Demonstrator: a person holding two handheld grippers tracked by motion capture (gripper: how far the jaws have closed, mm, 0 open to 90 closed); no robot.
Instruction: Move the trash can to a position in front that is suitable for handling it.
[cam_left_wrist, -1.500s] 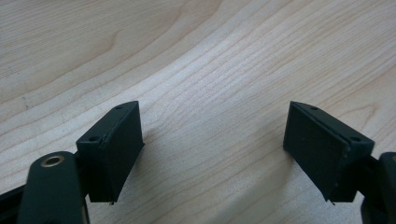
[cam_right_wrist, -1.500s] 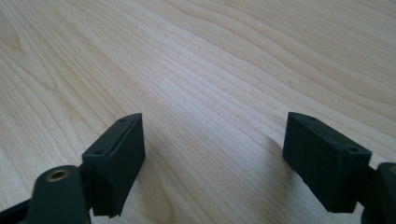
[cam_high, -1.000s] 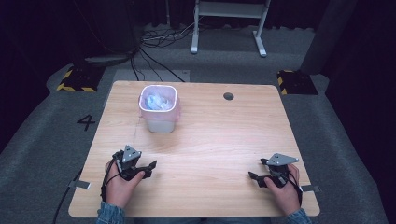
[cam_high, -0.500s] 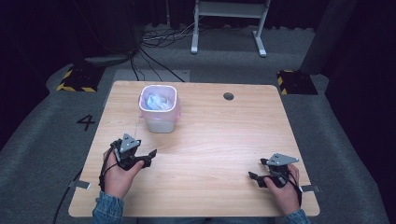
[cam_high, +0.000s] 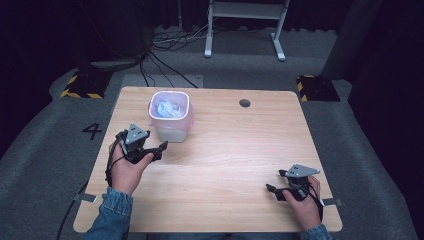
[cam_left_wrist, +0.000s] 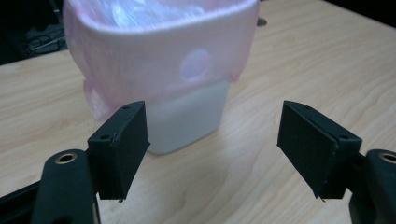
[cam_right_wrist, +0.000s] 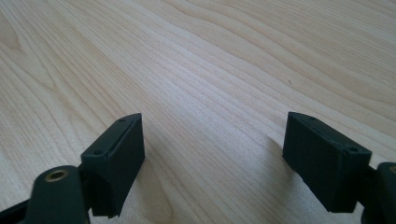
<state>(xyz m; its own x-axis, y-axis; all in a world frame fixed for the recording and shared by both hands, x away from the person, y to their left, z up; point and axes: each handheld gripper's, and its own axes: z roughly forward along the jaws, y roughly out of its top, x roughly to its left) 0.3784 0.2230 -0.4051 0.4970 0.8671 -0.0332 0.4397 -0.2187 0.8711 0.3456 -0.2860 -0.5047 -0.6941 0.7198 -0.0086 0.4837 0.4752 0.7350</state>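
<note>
Items on the wooden table (cam_high: 225, 165), listed from left to right.

Left gripper (cam_high: 159, 149): held in the person's left hand (cam_high: 126, 167) at the near-left part of the table, raised off the surface and pointing right and far, toward the bin. Jaws spread wide, nothing between them; they have just been opening a little further. In the left gripper view its two black pads (cam_left_wrist: 122, 140) frame the lower part of the bin, apart from it.

Bin (cam_high: 170, 117): small, white, upright, lined with a pink plastic bag (cam_left_wrist: 154, 51) folded over its rim. It stands at the far-left part of the table, just beyond the left gripper's tips. Crumpled pale blue and white material (cam_high: 167, 109) lies inside.

Round dark hole (cam_high: 244, 103): in the table top near the far edge, right of the bin.

Right gripper (cam_high: 273, 190): held in the right hand (cam_high: 305, 202) at the near-right corner, low over the table, pointing left. Jaws released and wide apart over bare wood, well apart from the bin.
</note>
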